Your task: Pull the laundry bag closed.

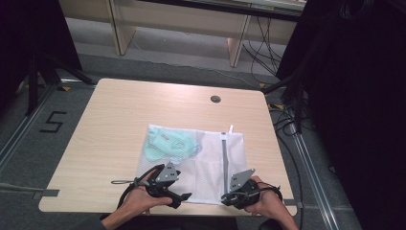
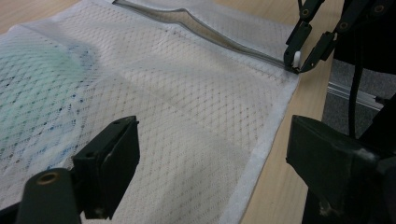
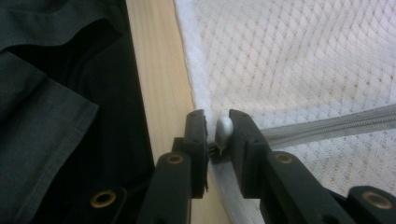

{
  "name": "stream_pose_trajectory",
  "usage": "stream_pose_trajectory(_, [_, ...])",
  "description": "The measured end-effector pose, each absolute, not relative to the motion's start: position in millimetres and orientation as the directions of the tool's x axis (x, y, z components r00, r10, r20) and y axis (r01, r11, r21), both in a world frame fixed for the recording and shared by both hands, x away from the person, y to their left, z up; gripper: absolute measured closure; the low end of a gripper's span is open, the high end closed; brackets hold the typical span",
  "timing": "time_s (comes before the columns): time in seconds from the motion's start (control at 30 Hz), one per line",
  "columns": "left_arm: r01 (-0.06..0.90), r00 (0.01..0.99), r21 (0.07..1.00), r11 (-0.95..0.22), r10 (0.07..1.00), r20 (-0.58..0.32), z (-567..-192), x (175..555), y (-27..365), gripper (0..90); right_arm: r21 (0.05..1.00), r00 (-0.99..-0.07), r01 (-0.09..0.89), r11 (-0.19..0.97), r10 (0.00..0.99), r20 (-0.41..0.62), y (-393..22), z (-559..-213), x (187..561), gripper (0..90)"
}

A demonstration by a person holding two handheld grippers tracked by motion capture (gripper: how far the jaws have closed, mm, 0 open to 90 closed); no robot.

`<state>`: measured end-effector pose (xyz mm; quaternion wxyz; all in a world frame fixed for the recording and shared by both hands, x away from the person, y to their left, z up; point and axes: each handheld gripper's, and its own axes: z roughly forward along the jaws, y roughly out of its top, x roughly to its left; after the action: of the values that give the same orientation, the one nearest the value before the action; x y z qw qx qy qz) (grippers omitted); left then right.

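Left tongs [image 1: 183, 196]: held low at the near left of the mesh bag [image 1: 206, 163], jaws apart and empty; in the left gripper view they straddle the bag's near hem without pressing on it
Mesh bag: lies flat on the bench [image 1: 110, 139], near the front edge, with a pale green garment [image 1: 170, 145] inside its left half
Zip [image 1: 224, 160]: a grey line running from the near hem to the far edge, right of the bag's middle; it gapes open along its farther stretch in the left gripper view
Zip pull [image 3: 223, 130]: a small white tab at the near end of the zip, just at the bench's front edge
Right tongs [image 3: 217, 135]: jaws drawn together on the zip pull, pads on both sides of it
Step in hand, as I judge it: grip the pull, then run it along the zip
To do it well: pin the hem with the left tongs first so the light mesh does not slide or bunch; keep the right tongs low and pull straight along the zip line, not upward
Risk: the small tab may slip from the pads if the pull goes sideways
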<state>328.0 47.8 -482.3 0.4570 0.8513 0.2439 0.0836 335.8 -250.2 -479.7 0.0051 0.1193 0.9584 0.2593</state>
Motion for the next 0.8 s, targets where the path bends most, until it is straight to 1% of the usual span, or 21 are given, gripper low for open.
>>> stream_pose_trajectory(0.03, [0.338, 0.868, 0.818, -0.466, 0.490, -0.079, -482.1, 328.5, 48.0, 16.9, 0.504, -0.977, 0.203, 0.839, 0.210, 0.043, -250.5, -479.5, 337.8, 80.7])
stream_pose_trajectory(0.07, [0.337, 0.867, 0.820, -0.463, 0.492, -0.078, -482.4, 328.6, 47.8, 16.9, 0.504, -0.977, 0.203, 0.839, 0.210, 0.043, -250.5, -479.5, 337.8, 80.7])
stream_pose_trajectory(0.1, [0.337, 0.868, 0.818, -0.465, 0.491, -0.079, -482.3, 328.6, 47.9, 16.9, 0.503, -0.974, 0.213, 0.838, 0.219, 0.048, -250.9, -478.9, 337.5, 81.1])
stream_pose_trajectory(0.13, [0.336, 0.869, 0.817, -0.468, 0.490, -0.076, -482.3, 328.5, 48.1, 16.9, 0.495, -0.967, 0.246, 0.834, 0.249, 0.061, -252.5, -477.9, 336.4, 81.9])
stream_pose_trajectory(0.2, [0.335, 0.869, 0.818, -0.467, 0.489, -0.077, -482.2, 328.1, 48.2, 16.9, 0.501, -0.970, 0.232, 0.834, 0.236, 0.056, -252.9, -478.7, 338.3, 82.6])
stream_pose_trajectory(0.23, [0.336, 0.869, 0.818, -0.467, 0.488, -0.079, -482.0, 328.2, 48.3, 16.9, 0.493, -0.964, 0.256, 0.832, 0.259, 0.064, -253.5, -478.1, 336.8, 83.8])
stream_pose_trajectory(0.27, [0.337, 0.869, 0.819, -0.465, 0.489, -0.080, -482.1, 328.2, 48.2, 16.9, 0.497, -0.969, 0.236, 0.835, 0.240, 0.057, -253.9, -478.0, 338.4, 84.6])
stream_pose_trajectory(0.37, [0.336, 0.868, 0.820, -0.464, 0.490, -0.078, -482.4, 328.3, 47.9, 16.9, 0.499, -0.967, 0.245, 0.831, 0.244, 0.070, -254.3, -477.7, 338.3, 85.8])
stream_pose_trajectory(0.43, [0.329, 0.873, 0.815, -0.476, 0.483, -0.070, -482.2, 328.7, 48.3, 16.9, 0.491, -0.960, 0.272, 0.828, 0.268, 0.081, -255.0, -477.4, 337.0, 86.2])
stream_pose_trajectory(0.47, [0.341, 0.871, 0.815, -0.469, 0.484, -0.086, -482.2, 327.7, 47.6, 16.9, 0.490, -0.959, 0.277, 0.827, 0.272, 0.083, -255.2, -477.2, 337.0, 86.2])
stream_pose_trajectory(0.53, [0.340, 0.874, 0.813, -0.472, 0.479, -0.087, -483.0, 327.7, 46.5, 17.2, 0.497, -0.957, 0.282, 0.821, 0.278, 0.084, -255.4, -476.6, 338.3, 86.3])
stream_pose_trajectory(0.6, [0.373, 0.876, 0.809, -0.455, 0.460, -0.145, -484.1, 326.5, 42.7, 19.3, 0.504, -0.949, 0.305, 0.808, 0.303, 0.090, -255.8, -474.2, 337.9, 86.4])
stream_pose_trajectory(0.63, [0.373, 0.879, 0.810, -0.451, 0.451, -0.154, -484.4, 325.3, 40.0, 19.9, 0.512, -0.946, 0.314, 0.800, 0.310, 0.094, -255.6, -473.3, 337.9, 86.4])
stream_pose_trajectory(0.67, [0.362, 0.886, 0.813, -0.457, 0.439, -0.147, -485.1, 323.6, 36.5, 20.5, 0.515, -0.951, 0.296, 0.804, 0.297, 0.083, -255.8, -472.2, 339.6, 86.4])
stream_pose_trajectory(0.7, [0.335, 0.897, 0.815, -0.473, 0.426, -0.121, -486.2, 322.7, 33.3, 21.0, 0.509, -0.944, 0.319, 0.800, 0.317, 0.092, -255.7, -470.7, 338.6, 86.4])
stream_pose_trajectory(0.73, [0.312, 0.906, 0.812, -0.494, 0.412, -0.098, -487.3, 321.6, 30.8, 20.8, 0.525, -0.948, 0.304, 0.795, 0.306, 0.086, -255.3, -471.8, 340.4, 86.4])
stream_pose_trajectory(0.77, [0.278, 0.917, 0.820, -0.500, 0.392, -0.072, -489.4, 321.3, 28.3, 21.0, 0.515, -0.938, 0.332, 0.790, 0.332, 0.095, -255.7, -470.2, 339.0, 86.4])
stream_pose_trajectory(0.8, [0.260, 0.921, 0.819, -0.511, 0.386, -0.052, -490.8, 321.2, 27.0, 21.9, 0.513, -0.936, 0.338, 0.789, 0.339, 0.094, -256.1, -469.2, 339.0, 86.4])
